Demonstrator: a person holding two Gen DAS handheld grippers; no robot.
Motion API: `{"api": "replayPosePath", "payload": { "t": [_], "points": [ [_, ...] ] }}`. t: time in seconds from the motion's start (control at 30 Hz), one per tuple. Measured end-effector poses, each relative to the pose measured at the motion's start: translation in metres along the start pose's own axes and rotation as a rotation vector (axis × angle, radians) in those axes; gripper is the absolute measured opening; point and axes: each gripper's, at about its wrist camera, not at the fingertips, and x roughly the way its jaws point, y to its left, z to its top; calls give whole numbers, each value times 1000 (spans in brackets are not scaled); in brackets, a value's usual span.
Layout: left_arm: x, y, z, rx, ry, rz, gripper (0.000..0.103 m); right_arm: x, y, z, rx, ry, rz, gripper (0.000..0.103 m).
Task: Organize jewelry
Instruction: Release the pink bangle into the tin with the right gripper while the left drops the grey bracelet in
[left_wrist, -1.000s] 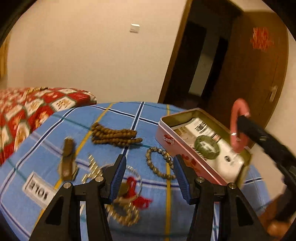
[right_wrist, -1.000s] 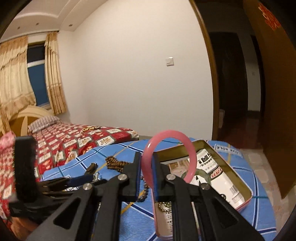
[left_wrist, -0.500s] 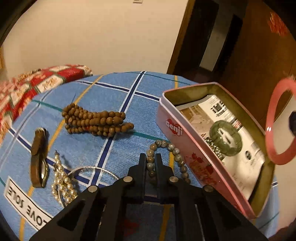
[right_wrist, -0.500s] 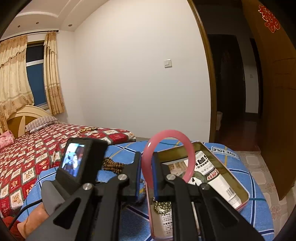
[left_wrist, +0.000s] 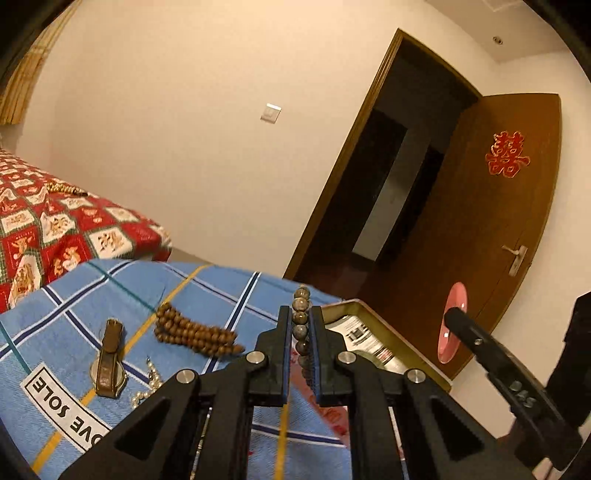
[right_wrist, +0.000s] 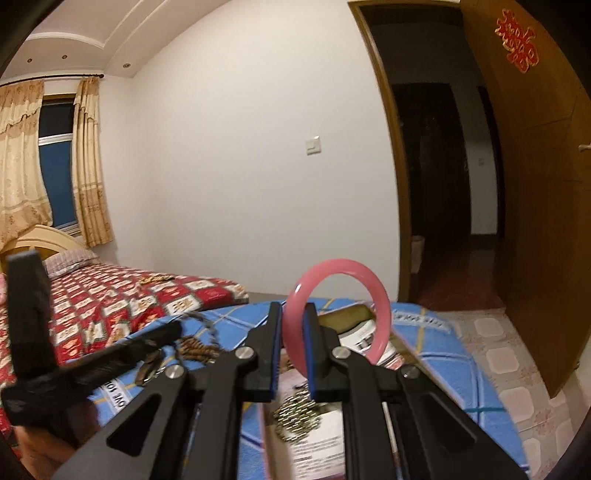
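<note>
My left gripper (left_wrist: 298, 314) is shut on a grey stone bead bracelet (left_wrist: 301, 320), lifted off the blue checked cloth (left_wrist: 74, 317); its beads stand up between the pads. To its right lies the open pink tin (left_wrist: 373, 339). My right gripper (right_wrist: 291, 314) is shut on a pink bangle (right_wrist: 380, 325), held upright over the tin (right_wrist: 332, 424), where a metal chain (right_wrist: 299, 413) lies. The bangle (left_wrist: 452, 321) and the right gripper also show at the right of the left wrist view. The left gripper appears blurred at the left of the right wrist view.
On the cloth lie a brown wooden bead string (left_wrist: 195, 332), a brown-strapped watch (left_wrist: 109, 362) and a pearl piece (left_wrist: 149, 384). A red patterned bed (left_wrist: 55, 221) stands behind on the left. An open wooden door (left_wrist: 491, 221) stands at the right.
The left gripper shut on the grey bead bracelet and lifted it off the cloth, tilting upward. The right gripper kept the pink bangle over the tin, nearly still.
</note>
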Motion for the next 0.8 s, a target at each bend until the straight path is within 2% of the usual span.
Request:
{"api": "replayPosePath", "payload": {
  "t": [0.23,0.53,0.8],
  "points": [
    [6,-25,5,61,-9,-21,7,5,-26,4,18,-15,-60,14],
    [54,-60,8,78,25,-52,8,27,-33,9,-50,0,-97,14],
    [99,-58,-8,46,105,14,8,58,-33,2,-117,94,-67,14]
  ]
}}
